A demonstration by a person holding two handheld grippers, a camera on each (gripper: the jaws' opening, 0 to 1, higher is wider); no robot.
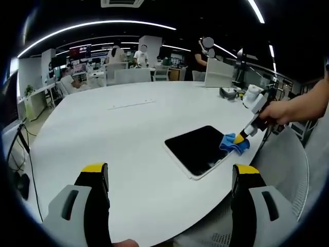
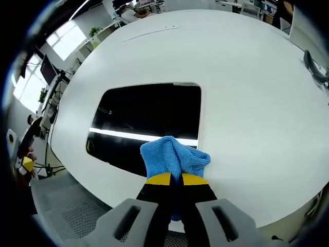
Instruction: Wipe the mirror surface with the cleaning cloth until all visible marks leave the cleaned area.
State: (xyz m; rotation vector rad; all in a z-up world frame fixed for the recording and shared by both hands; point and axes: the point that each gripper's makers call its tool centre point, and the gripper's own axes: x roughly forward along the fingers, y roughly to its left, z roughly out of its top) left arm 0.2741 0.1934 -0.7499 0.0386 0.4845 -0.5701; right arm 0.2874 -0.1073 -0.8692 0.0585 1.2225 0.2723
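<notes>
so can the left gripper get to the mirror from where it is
Probably yes. The left gripper is open above bare table, nothing between it and the mirror; the right gripper with the cloth sits at its far corner.

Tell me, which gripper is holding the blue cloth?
The right gripper: its jaws are shut on the cloth at the mirror edge. The left gripper is open, holding nothing.

1 mirror (image 2: 149, 123), 1 cloth (image 2: 174, 157), 2 grippers (image 2: 171, 179)
</notes>
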